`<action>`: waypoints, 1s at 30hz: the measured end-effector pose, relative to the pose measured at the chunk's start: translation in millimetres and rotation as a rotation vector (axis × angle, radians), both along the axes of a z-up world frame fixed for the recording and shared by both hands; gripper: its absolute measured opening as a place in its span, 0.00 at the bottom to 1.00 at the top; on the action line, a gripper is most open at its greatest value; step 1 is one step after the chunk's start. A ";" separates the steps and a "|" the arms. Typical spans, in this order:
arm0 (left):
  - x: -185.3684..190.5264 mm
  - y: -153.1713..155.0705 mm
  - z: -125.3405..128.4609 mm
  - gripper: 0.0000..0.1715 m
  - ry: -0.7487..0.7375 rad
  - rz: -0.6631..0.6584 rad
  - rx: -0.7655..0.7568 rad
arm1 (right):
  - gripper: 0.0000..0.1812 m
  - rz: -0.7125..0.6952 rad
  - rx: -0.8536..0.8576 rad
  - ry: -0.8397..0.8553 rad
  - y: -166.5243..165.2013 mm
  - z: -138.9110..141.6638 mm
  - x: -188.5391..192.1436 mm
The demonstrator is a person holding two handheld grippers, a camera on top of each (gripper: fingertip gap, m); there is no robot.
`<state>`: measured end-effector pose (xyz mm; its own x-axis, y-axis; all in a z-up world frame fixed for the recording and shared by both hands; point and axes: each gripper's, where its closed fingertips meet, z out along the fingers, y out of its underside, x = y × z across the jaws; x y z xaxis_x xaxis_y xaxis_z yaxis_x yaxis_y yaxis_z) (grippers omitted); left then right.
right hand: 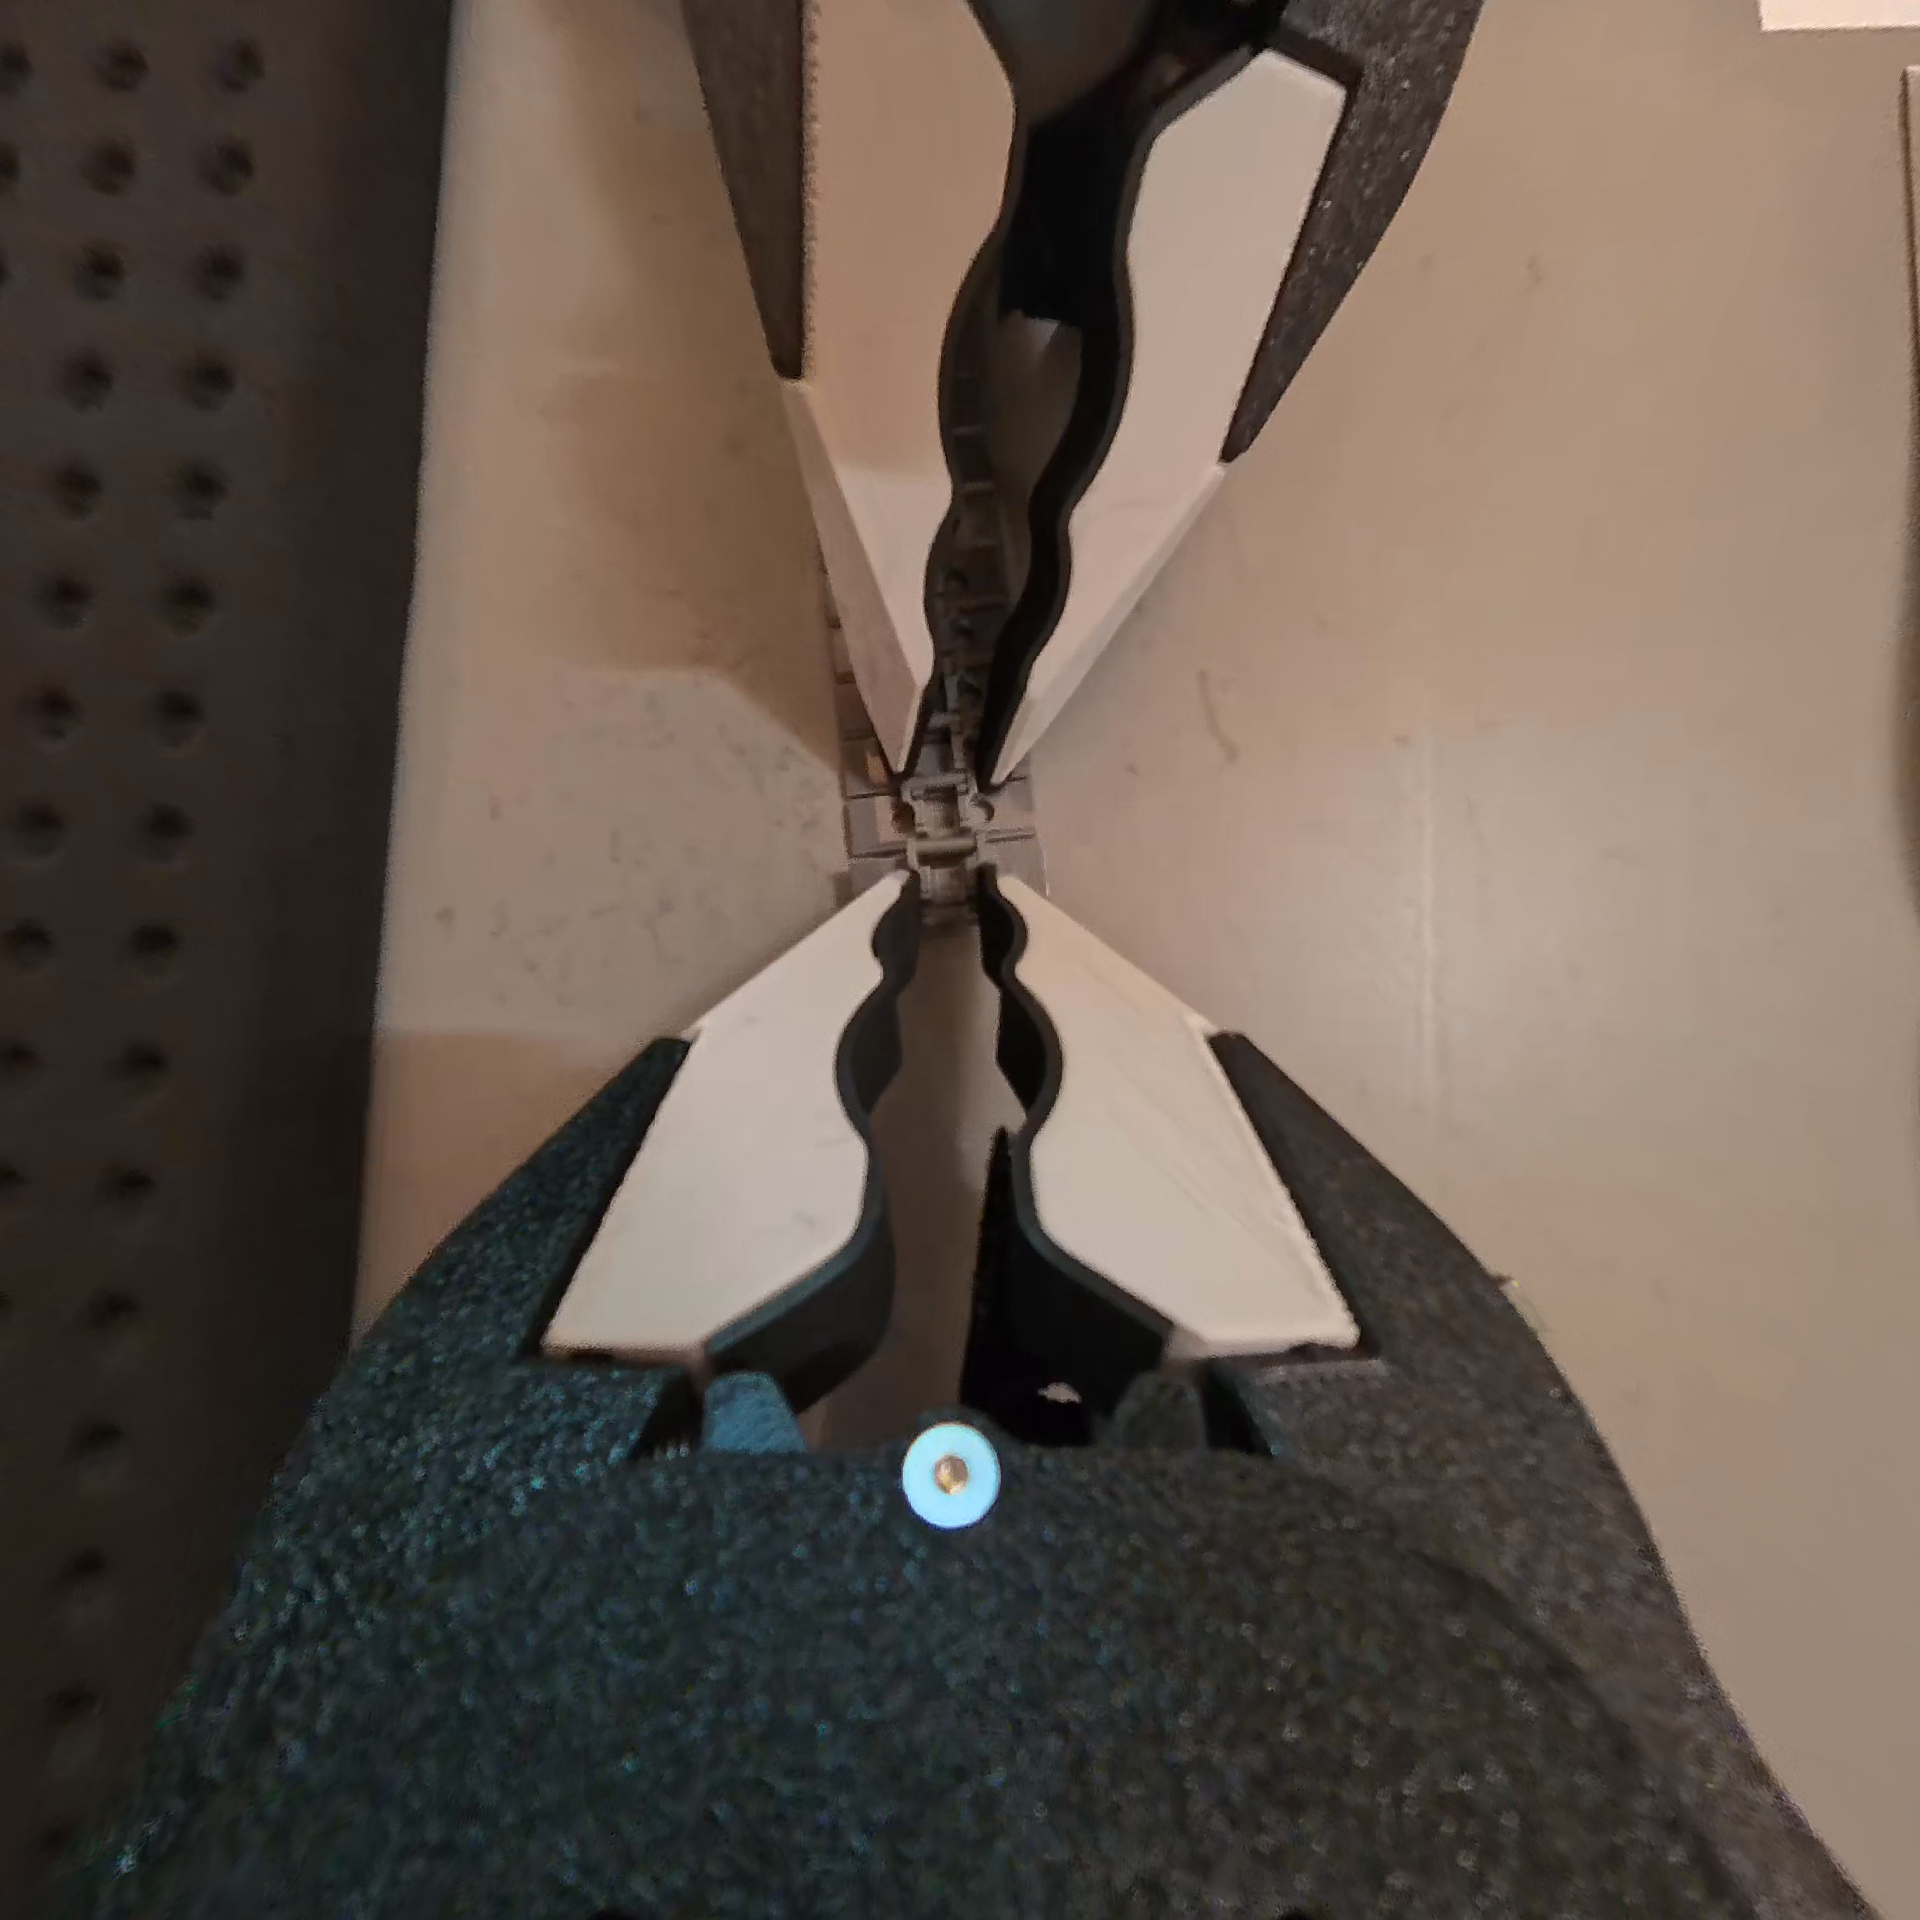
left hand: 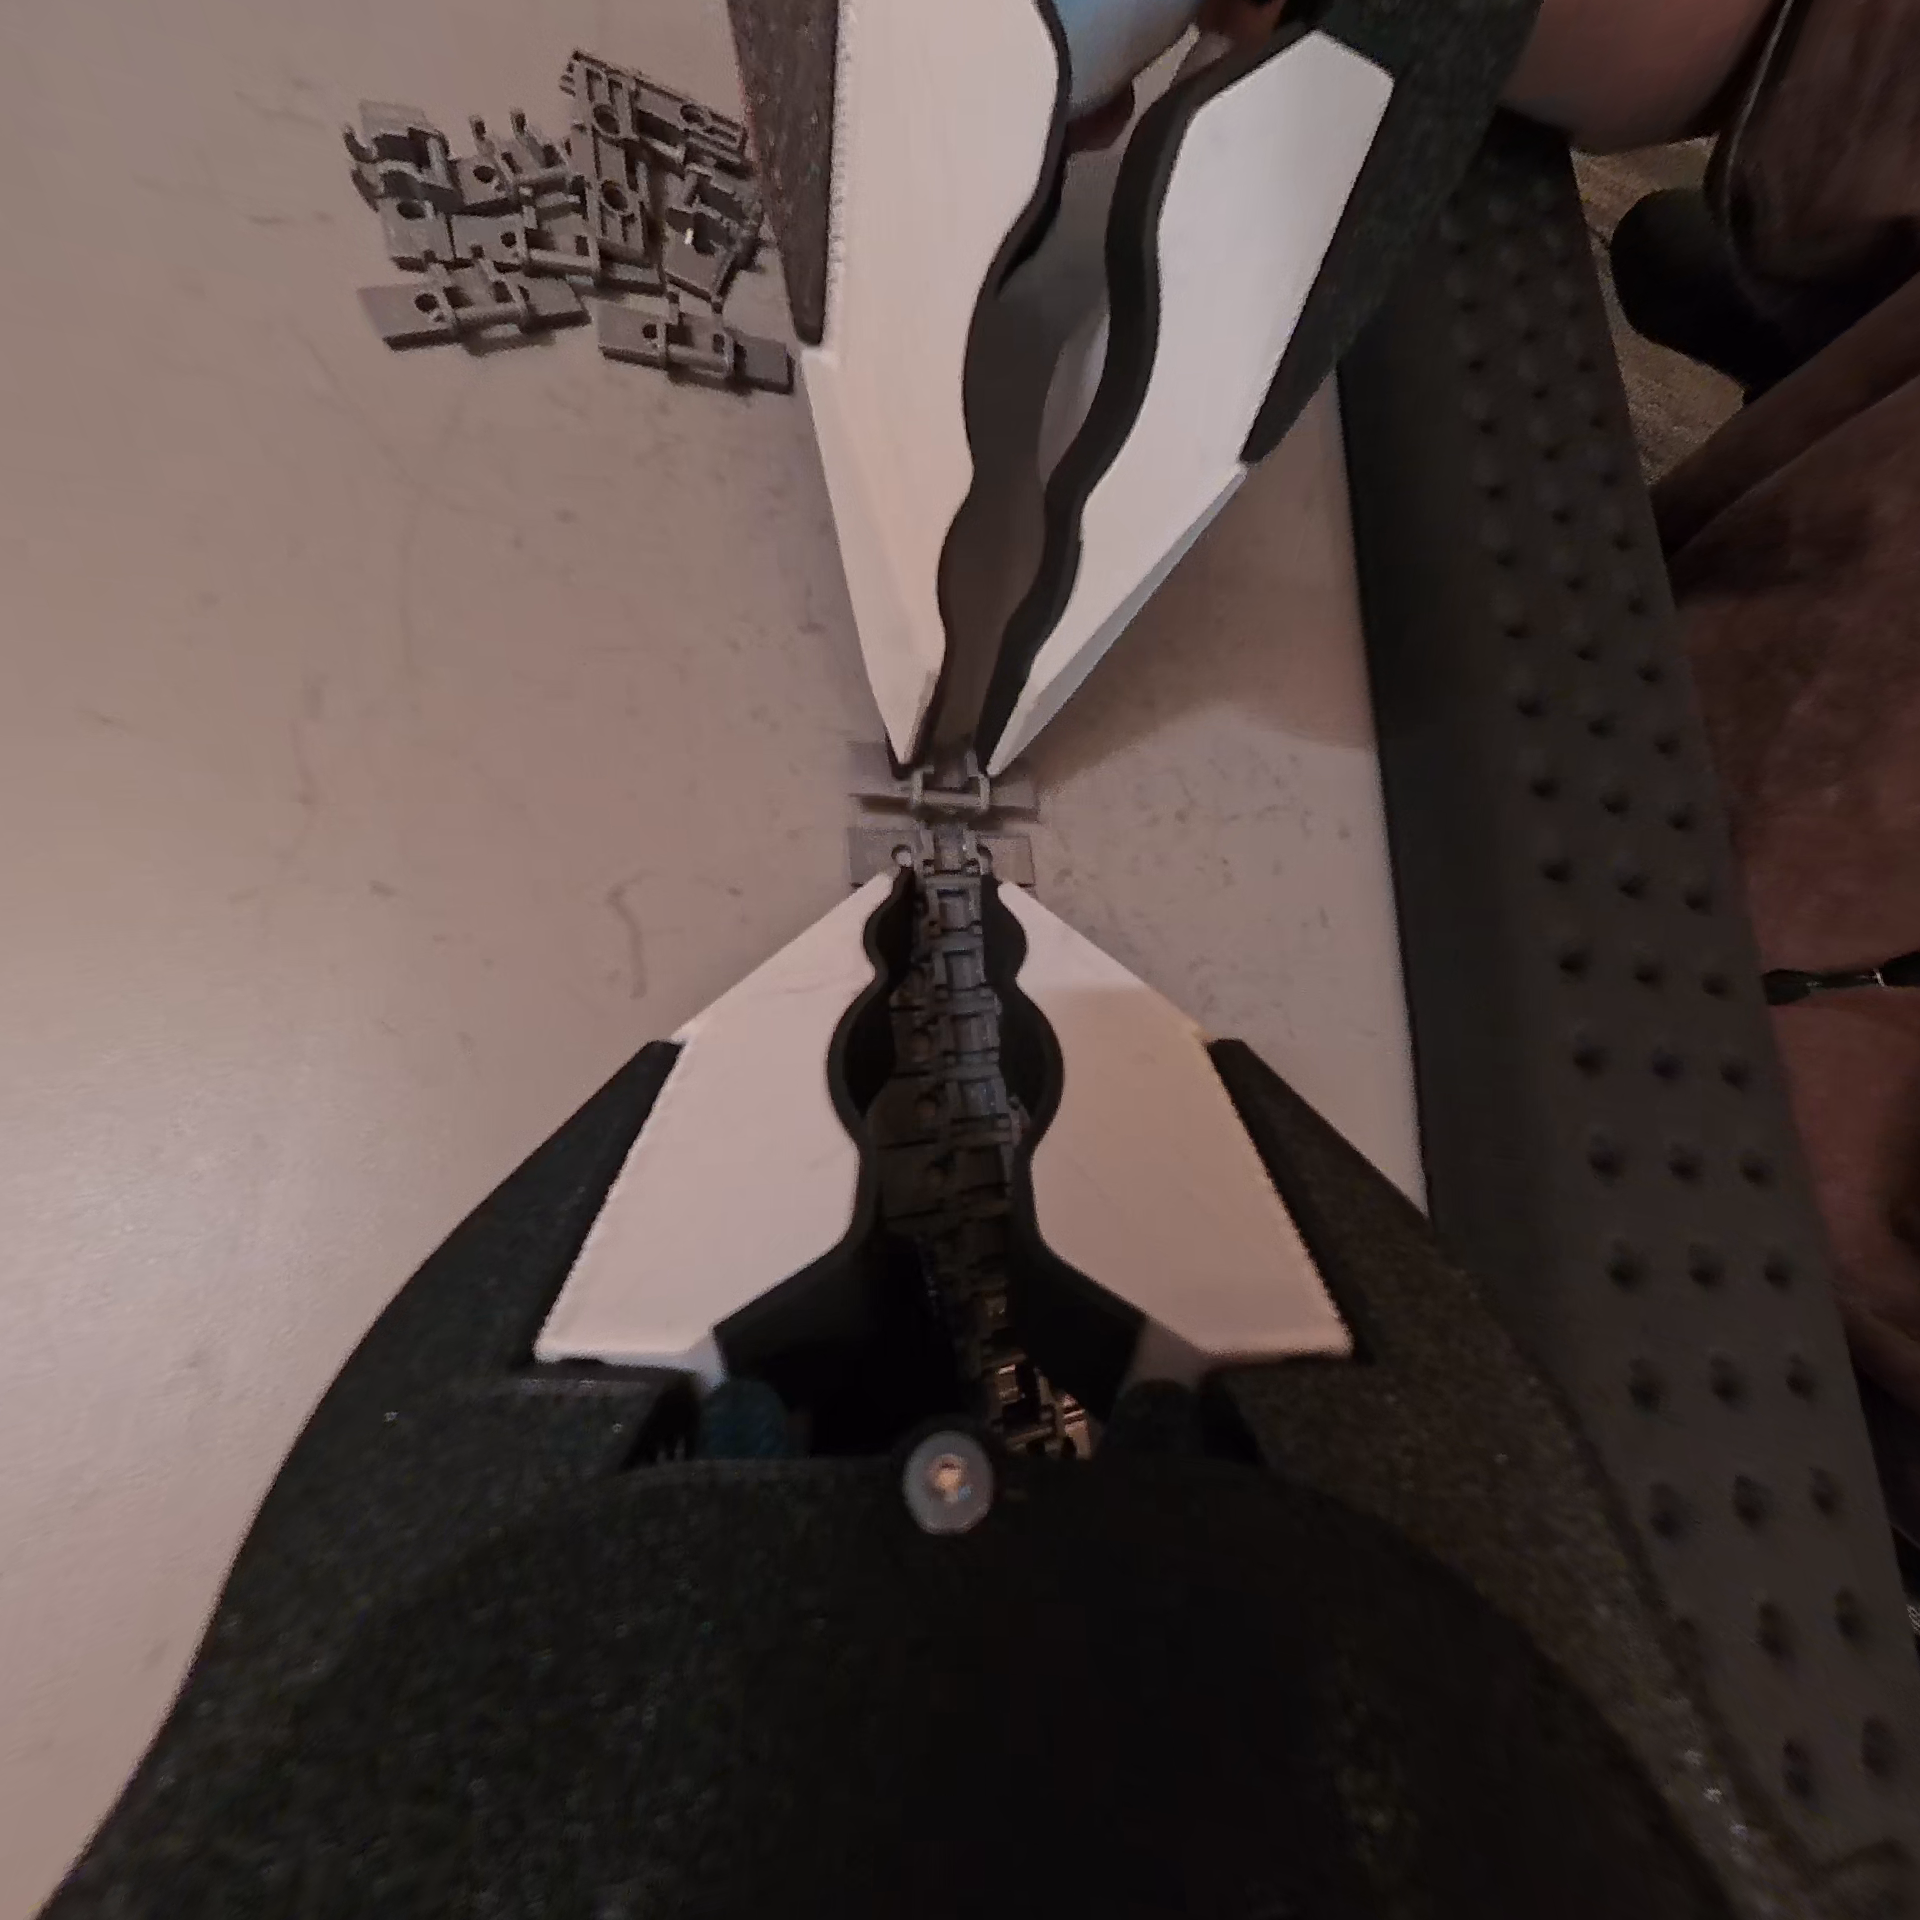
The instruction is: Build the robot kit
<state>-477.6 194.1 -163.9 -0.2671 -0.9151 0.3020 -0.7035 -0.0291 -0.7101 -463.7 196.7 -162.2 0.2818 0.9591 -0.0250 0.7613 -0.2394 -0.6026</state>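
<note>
While both hand-held grippers clamp grey chain (left hand: pixel 945 831) tip-to-tip, loose links (left hand: pixel 561 223) lie apart, perforated board (left hand: pixel 1558 935) flanking.

a beige table (left hand: pixel 364 831) carries a heap of grey plastic links (left hand: pixel 561 218).

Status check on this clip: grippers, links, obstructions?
Left gripper shut on grey link chain. Right gripper shut on single link. Spare links piled clear.

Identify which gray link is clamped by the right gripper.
The single link at the right gripper tips, facing the assembled chain; the other links lie piled apart.
</note>
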 end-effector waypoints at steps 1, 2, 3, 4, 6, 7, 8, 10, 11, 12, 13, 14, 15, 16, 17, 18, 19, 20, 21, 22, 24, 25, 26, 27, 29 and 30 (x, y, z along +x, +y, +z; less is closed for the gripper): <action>0.0 -0.1 0.0 0.07 0.000 0.000 0.000 | 0.06 -0.001 0.005 -0.008 0.3 -0.2 0.9; 0.0 0.0 0.0 0.07 0.000 0.000 -0.001 | 0.06 0.007 -0.004 -0.003 -1.7 -0.1 -0.5; -0.1 0.0 0.1 0.07 0.000 0.000 -0.001 | 0.06 0.006 -0.009 -0.007 -1.9 -1.4 -0.8; -0.2 0.0 0.1 0.07 0.000 -0.001 -0.003 | 0.06 0.003 -0.009 -0.009 -0.7 -1.9 -0.3; -0.1 0.0 0.2 0.07 0.001 -0.001 -0.007 | 0.06 0.005 -0.016 -0.005 0.1 -3.2 -0.6; -0.1 0.0 0.1 0.07 0.001 -0.001 -0.007 | 0.06 0.007 -0.020 -0.002 0.1 -4.3 -1.2; -0.2 0.0 0.1 0.07 0.001 -0.001 -0.007 | 0.06 0.014 -0.018 -0.002 -0.2 -5.0 -1.8; -0.2 -0.1 0.1 0.07 0.001 -0.001 -0.008 | 0.06 0.039 0.000 -0.008 -0.2 -5.0 -2.0; -0.2 -0.1 0.1 0.07 0.001 -0.001 -0.010 | 0.06 0.048 0.006 -0.008 0.0 -4.8 -1.9; -0.2 -0.1 0.1 0.07 0.001 -0.001 -0.013 | 0.08 0.052 0.015 -0.008 1.0 -4.6 -1.3; -0.3 -0.1 0.1 0.07 0.002 -0.001 -0.014 | 0.10 0.049 0.024 -0.008 2.7 -3.9 0.0; -0.2 -0.2 0.1 0.07 0.001 -0.001 -0.014 | 0.10 0.046 0.026 0.002 3.3 -1.9 0.5; -0.2 -0.2 0.1 0.07 0.001 -0.001 -0.013 | 0.10 0.046 0.022 0.024 2.6 1.3 -0.5; -0.2 -0.2 0.1 0.07 0.001 -0.001 -0.014 | 0.09 0.042 0.020 0.046 2.6 4.9 -1.9; -0.2 -0.2 0.1 0.07 0.002 -0.001 -0.016 | 0.06 0.034 0.027 0.056 3.5 7.5 -3.0; -0.2 -0.2 0.1 0.07 0.002 -0.001 -0.018 | 0.00 0.034 0.035 0.058 3.4 8.7 -4.1; -0.2 -0.1 0.1 0.07 0.002 -0.001 -0.019 | 0.00 0.031 0.049 0.053 4.2 8.9 -5.5; -0.2 -0.2 0.1 0.07 0.002 0.000 -0.021 | 0.00 0.027 0.061 0.042 5.0 7.9 -6.7; -0.2 -0.2 0.1 0.07 0.002 0.000 -0.021 | 0.00 0.029 0.062 0.030 4.7 6.1 -7.8; -0.3 -0.1 0.1 0.07 0.002 -0.001 -0.022 | 0.00 0.028 0.069 0.024 5.2 4.4 -9.0; -0.3 -0.1 0.1 0.07 0.003 0.000 -0.026 | 0.00 0.029 0.069 0.011 5.5 0.5 -10.1; -0.3 -0.1 0.2 0.07 0.003 0.000 -0.026 | 0.00 0.032 0.066 0.007 5.3 0.1 -9.7; -0.2 -0.1 0.2 0.07 0.003 0.000 -0.027 | 0.00 0.036 0.063 -0.002 4.6 -0.4 -9.0; -0.1 -0.1 0.1 0.07 0.003 0.000 -0.028 | 0.00 0.041 0.070 -0.021 4.5 -0.6 -9.0; 0.0 -0.1 0.2 0.07 0.004 0.001 -0.032 | 0.00 0.041 0.068 -0.066 4.4 -1.2 -8.5; 0.0 -0.1 0.1 0.07 0.004 0.001 -0.033 | 0.00 0.034 0.050 -0.081 4.4 -1.5 -8.5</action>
<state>-477.6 194.1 -163.7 -0.2645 -0.9048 0.3337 -0.7065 -0.0537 -0.7057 -472.2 201.1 -163.7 0.2486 0.9676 0.0448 0.8149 -0.1840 -0.5497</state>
